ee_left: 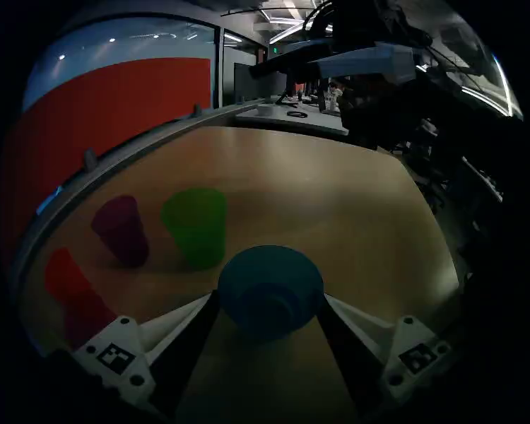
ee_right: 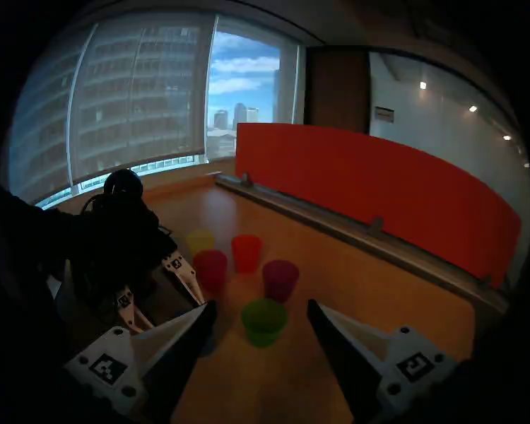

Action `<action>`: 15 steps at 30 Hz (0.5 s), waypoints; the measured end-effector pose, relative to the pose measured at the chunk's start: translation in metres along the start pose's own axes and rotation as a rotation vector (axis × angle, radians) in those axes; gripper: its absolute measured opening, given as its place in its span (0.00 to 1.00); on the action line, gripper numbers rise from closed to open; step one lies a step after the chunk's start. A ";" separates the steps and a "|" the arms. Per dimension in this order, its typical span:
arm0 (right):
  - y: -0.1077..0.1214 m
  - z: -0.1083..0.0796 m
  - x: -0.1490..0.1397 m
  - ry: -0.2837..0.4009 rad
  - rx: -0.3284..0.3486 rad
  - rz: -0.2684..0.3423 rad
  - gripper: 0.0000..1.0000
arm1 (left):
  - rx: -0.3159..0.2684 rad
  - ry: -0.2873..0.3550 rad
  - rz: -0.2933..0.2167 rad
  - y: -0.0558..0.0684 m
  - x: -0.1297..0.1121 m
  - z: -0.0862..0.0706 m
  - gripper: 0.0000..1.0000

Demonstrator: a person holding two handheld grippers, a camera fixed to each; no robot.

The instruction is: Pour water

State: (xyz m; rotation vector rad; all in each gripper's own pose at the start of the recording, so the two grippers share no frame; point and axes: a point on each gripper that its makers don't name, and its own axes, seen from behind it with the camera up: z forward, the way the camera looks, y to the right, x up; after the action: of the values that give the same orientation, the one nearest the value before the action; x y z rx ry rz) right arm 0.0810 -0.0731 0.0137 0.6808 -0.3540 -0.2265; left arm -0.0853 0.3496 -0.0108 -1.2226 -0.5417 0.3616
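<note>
The left tool (ee_left: 268, 300) is clamped on the blue cup (ee_left: 268, 283), one finger pressing on each flank. The cup is tipped over along the tool's line, so that a round end faces the camera (base or mouth, I cannot tell). It sits on the near side of the green cup (ee_left: 194, 227), a little to the right of it, and its edge overlaps the green cup's lower corner in the left gripper view. The green cup stands upright on the wooden table (ee_left: 300, 184). A purple cup (ee_left: 120, 230) stands just to the left of it, and a red cup (ee_left: 71, 290) further left and nearer.

The right tool (ee_right: 259, 305) is spread wide and grips nothing. It is angled down over the table, and the green cup lies ahead between its two fingers, apart from both. In the right gripper view a dark-sleeved arm (ee_right: 88, 240) holds the left tool to the left of the green cup, its fingers slanting down towards that cup. An orange cup (ee_right: 246, 252) and a yellow cup (ee_right: 199, 240) stand beyond the green cup.
</note>
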 end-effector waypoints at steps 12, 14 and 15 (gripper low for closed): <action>0.002 -0.001 -0.001 0.003 -0.002 0.003 1.00 | -0.025 -0.004 -0.010 0.006 0.002 -0.001 0.86; 0.002 -0.001 -0.001 0.005 -0.003 0.004 0.99 | -0.023 -0.002 -0.013 0.005 0.002 -0.001 0.85; 0.002 -0.001 -0.001 0.006 -0.003 0.005 0.99 | -0.021 0.001 -0.012 0.004 0.002 -0.001 0.85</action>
State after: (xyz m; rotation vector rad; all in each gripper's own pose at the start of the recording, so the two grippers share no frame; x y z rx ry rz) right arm 0.0808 -0.0709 0.0139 0.6776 -0.3498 -0.2204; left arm -0.0825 0.3512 -0.0147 -1.2387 -0.5533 0.3458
